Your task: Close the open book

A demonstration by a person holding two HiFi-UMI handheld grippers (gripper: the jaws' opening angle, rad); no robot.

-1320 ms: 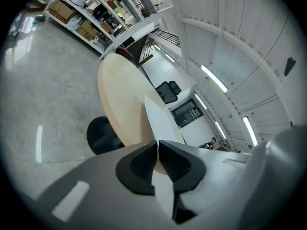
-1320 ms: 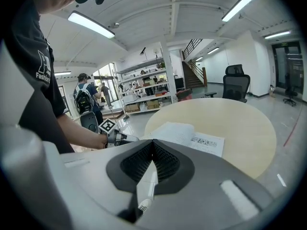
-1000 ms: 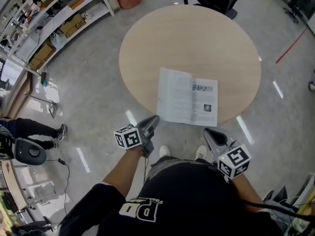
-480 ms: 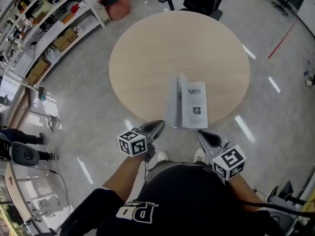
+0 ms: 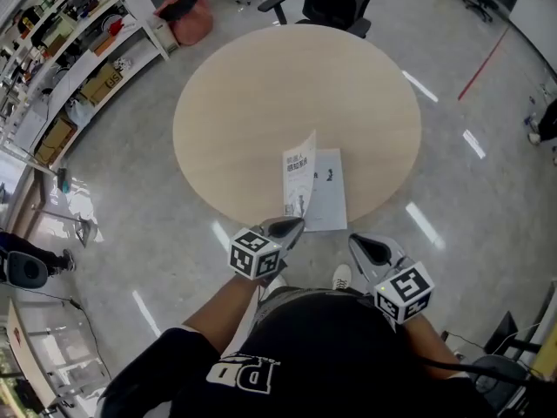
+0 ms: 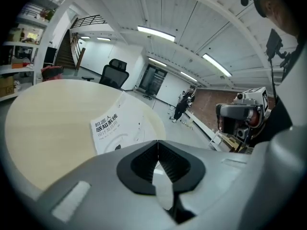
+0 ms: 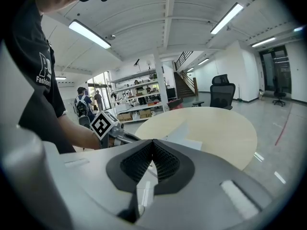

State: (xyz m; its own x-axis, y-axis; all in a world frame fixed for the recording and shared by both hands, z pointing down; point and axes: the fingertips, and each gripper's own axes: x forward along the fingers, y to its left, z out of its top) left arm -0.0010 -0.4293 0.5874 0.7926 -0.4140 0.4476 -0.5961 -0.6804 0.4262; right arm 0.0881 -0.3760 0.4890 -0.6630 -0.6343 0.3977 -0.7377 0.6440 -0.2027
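My left gripper (image 5: 292, 225) has its ribbed black pads pressed together on nothing, and my right gripper (image 5: 357, 244) is the same. Just ahead of the left tip, at the near edge of the round, pale wooden table (image 5: 261, 94), lies the thin white book (image 5: 326, 194). Its left half now stands nearly upright; a second ago it lay flat open.

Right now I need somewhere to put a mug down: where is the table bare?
The round table is bare across its far half, toward the office chair, and on either side of the book. Crowded only at the near edge: the book, with the left gripper and right gripper close by.
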